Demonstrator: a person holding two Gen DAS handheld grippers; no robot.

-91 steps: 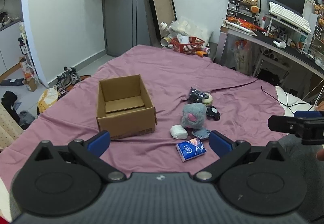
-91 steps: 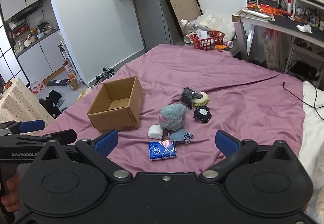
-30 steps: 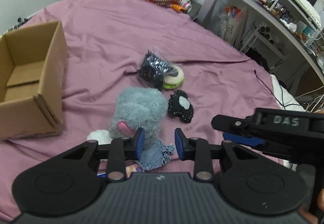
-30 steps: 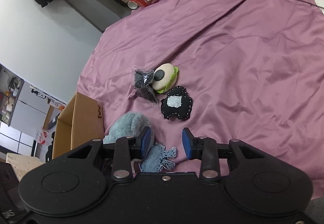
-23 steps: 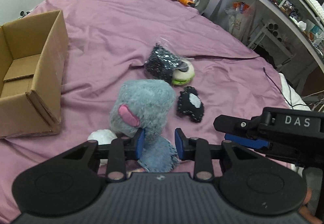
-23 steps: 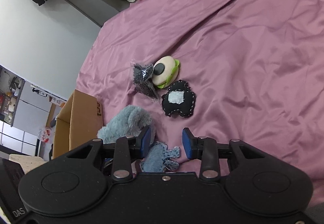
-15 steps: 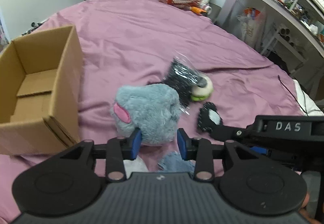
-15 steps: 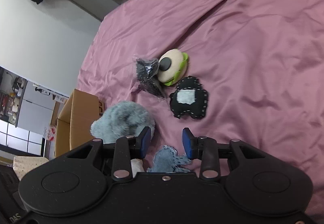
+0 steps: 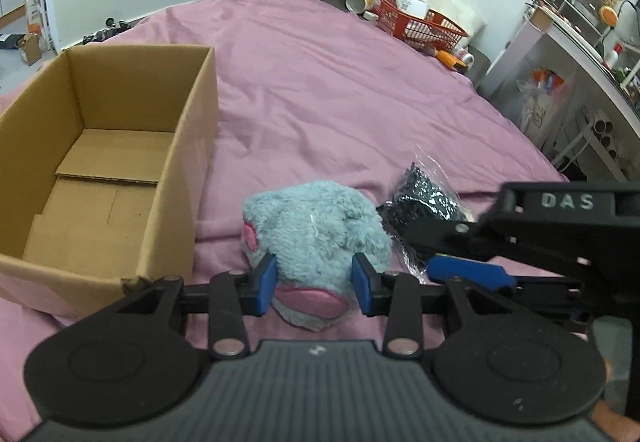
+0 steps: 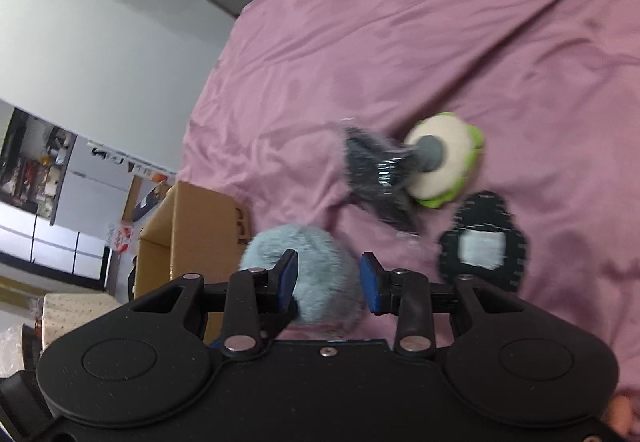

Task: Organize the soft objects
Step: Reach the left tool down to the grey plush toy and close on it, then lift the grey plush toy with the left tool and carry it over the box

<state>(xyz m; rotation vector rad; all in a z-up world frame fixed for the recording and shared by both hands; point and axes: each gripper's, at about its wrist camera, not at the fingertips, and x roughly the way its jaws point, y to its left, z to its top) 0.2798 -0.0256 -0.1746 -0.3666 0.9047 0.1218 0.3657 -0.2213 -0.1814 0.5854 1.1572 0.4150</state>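
A fluffy grey-blue plush toy (image 9: 316,230) with pink patches is between the blue pads of my left gripper (image 9: 314,282), which is shut on it and holds it just right of the open, empty cardboard box (image 9: 108,146). In the right wrist view the same plush (image 10: 304,274) fills the gap of my right gripper (image 10: 328,282), whose jaws stand a little apart beside it; contact is unclear. A black bagged item (image 10: 376,170), a cream and green plush (image 10: 444,162) and a black felt patch (image 10: 484,238) lie on the purple sheet (image 9: 320,90).
My right gripper's body (image 9: 552,238) crosses the left wrist view at right, over the black bag (image 9: 424,198). A red basket (image 9: 420,28) and bottles stand past the bed's far edge. A desk with clutter (image 9: 580,54) is at right.
Both grippers narrowed from wide open and came down to the pile. My left gripper took the grey-blue plush and carried it up and left toward the box. My right gripper moved alongside it.
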